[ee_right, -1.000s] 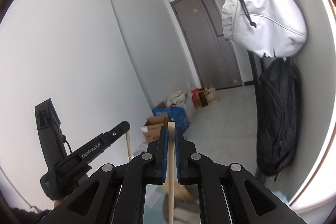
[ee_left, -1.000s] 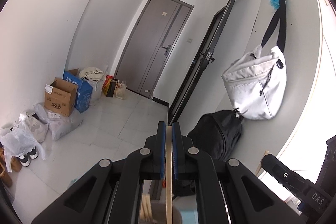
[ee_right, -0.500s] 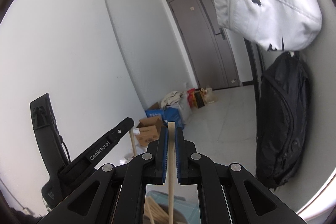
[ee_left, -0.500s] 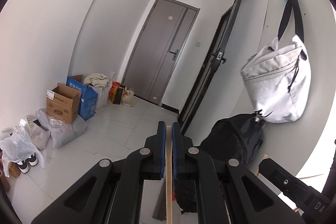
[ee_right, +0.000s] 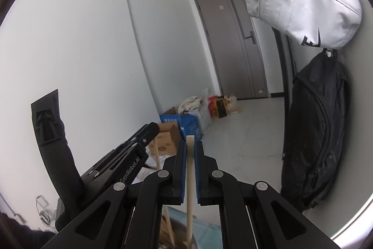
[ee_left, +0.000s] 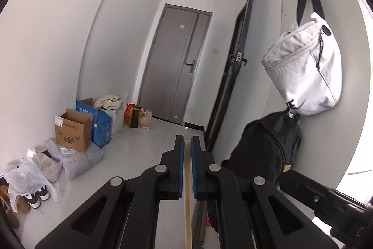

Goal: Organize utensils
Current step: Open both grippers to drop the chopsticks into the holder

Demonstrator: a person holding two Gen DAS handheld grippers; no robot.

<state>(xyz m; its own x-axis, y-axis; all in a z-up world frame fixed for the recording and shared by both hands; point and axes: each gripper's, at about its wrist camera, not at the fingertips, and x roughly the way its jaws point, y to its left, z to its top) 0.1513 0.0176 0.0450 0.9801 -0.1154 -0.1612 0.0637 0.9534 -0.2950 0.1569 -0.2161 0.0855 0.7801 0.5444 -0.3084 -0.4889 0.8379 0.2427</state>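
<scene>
My left tongs [ee_left: 185, 168] and right tongs [ee_right: 190, 169] each pinch one chopstick [ee_right: 190, 179] above the holder [ee_right: 177, 231]; both remain unplaced.

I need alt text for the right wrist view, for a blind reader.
The right gripper is shut on an upright wooden chopstick. The left gripper reaches in at left, before a white hallway.
</scene>
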